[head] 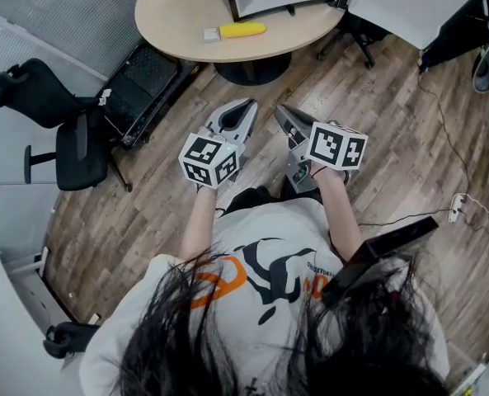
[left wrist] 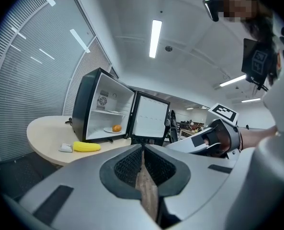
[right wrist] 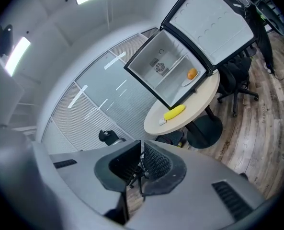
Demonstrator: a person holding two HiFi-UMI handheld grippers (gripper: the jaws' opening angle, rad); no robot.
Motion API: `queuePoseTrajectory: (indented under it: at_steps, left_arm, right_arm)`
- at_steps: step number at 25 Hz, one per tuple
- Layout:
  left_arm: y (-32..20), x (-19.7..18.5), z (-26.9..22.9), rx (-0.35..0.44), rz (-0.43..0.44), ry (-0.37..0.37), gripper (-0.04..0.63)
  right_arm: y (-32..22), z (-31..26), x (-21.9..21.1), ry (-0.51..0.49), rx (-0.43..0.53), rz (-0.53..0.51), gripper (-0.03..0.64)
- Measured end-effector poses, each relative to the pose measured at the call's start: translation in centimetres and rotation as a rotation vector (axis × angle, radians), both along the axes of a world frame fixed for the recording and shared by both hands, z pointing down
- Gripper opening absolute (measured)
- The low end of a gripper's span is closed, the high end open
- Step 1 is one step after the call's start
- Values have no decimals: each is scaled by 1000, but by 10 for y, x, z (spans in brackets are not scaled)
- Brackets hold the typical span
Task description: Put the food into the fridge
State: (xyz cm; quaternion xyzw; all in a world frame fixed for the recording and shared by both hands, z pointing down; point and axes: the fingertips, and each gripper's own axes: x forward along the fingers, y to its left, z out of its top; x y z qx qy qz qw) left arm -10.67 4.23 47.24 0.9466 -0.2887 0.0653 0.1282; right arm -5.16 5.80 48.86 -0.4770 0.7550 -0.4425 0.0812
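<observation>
At the far left of the head view stands a black office chair [head: 63, 130], well apart from the work; next comes the round surface [head: 170, 11], and on it the corn cob [head: 242, 30], lying on its side near the front edge with a small white piece [head: 211, 34] just at its left end; what that piece is I cannot tell. Right of the cob stands the fridge [left wrist: 82, 109], its door swung wide, with an orange [left wrist: 116, 128] on a plate [left wrist: 108, 130] already inside. Nearer the person, the left claw [head: 248, 106] is closed, pads together and nothing between them; the right claw [head: 279, 110], just beside it, is likewise closed and empty; both are well short of the surface. The cob looks light, stiff and a little waxy, and apt to roll; a hold across its middle, pads on the long sides, seems safest; a firm squeeze should do it no harm, though a claw must open first.
</observation>
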Motion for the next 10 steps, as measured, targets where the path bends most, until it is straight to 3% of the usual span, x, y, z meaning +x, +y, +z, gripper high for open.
queuePoseTrajectory:
  at_steps: [10]
  left_arm:
    - [-11, -7, 3, -9, -24, 3, 12]
  right_arm:
    - [-9, 5, -6, 8, -12, -20, 34]
